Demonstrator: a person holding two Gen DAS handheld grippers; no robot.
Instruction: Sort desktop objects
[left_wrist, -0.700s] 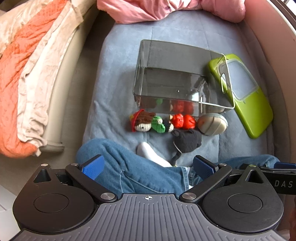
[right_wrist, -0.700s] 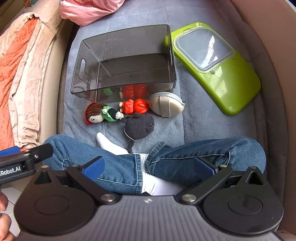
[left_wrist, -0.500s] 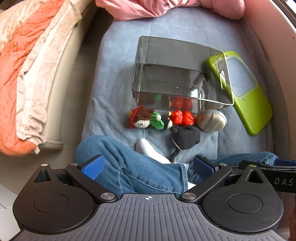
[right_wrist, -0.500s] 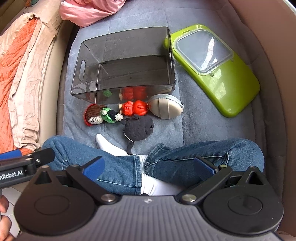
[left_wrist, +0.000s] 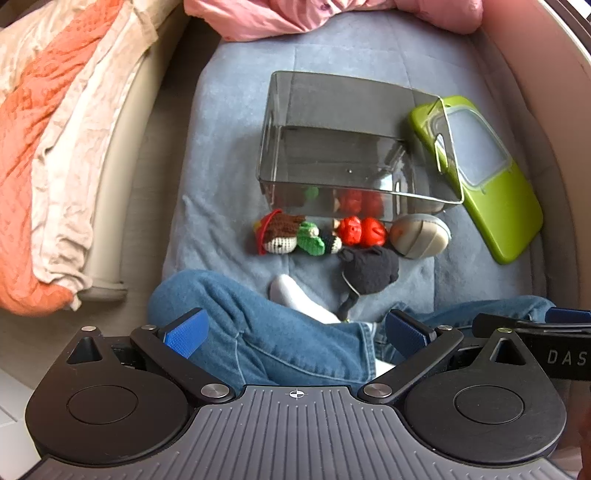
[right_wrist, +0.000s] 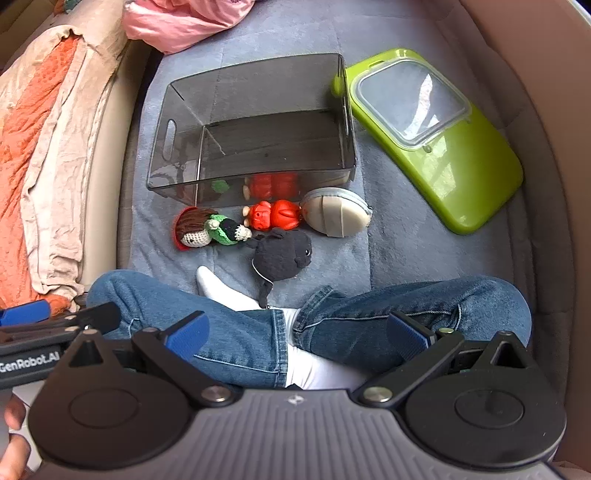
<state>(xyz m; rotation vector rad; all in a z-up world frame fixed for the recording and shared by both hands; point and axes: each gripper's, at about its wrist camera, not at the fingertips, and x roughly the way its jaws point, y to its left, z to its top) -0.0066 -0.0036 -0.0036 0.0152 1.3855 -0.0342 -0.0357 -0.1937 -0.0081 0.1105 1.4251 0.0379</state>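
A smoky clear plastic bin (left_wrist: 347, 107) (right_wrist: 258, 92) stands empty on the grey-blue mat. In front of it lie a crocheted doll (left_wrist: 284, 236) (right_wrist: 207, 230), a red figure (left_wrist: 360, 230) (right_wrist: 275, 216), a grey oval pouch (left_wrist: 421, 234) (right_wrist: 338, 216) and a black plush toy (left_wrist: 369, 271) (right_wrist: 282, 254). A green lid (left_wrist: 509, 206) (right_wrist: 461, 162) lies right of the bin. My left gripper (left_wrist: 295, 330) and right gripper (right_wrist: 297, 330) are both open and empty, held above the person's crossed legs, well short of the toys.
The person's jeans-clad legs (right_wrist: 406, 317) and white socks (left_wrist: 299, 301) lie between the grippers and the toys. Orange and beige bedding (left_wrist: 44, 147) is piled at the left, a pink blanket (left_wrist: 295, 14) at the back. A curved beige wall (right_wrist: 546, 110) bounds the right.
Both views have shifted slightly; the bin and toys sit a little lower and closer in the right wrist view. Both grippers stay open and nothing was touched.
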